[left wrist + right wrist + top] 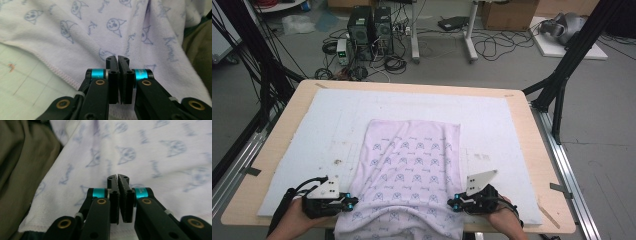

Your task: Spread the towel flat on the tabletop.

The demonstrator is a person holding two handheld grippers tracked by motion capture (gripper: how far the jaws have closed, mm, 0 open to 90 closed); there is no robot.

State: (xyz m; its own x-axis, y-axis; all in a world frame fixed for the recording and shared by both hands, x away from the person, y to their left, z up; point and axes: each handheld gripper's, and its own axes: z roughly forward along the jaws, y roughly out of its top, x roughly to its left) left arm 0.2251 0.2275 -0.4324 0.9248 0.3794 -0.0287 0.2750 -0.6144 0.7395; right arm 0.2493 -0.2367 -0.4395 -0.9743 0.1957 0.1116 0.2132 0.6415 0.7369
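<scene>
white mat (312,130) covers wooden table (532,145); cables (492,47) litter grey floor (607,110).

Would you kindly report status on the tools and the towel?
Left tool and right tool shut at near side edges of the lilac cartoon-print towel. Grip on cloth unclear. Towel flat, near end overhanging table. Nothing in the way.

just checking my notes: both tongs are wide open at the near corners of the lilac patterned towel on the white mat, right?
Not quite: both are shut, not wide open. The left tongs and right tongs each show their jaws pressed together in their own gripper views. The rest holds: they sit at the near corners of the lilac patterned towel on the white mat.
</scene>
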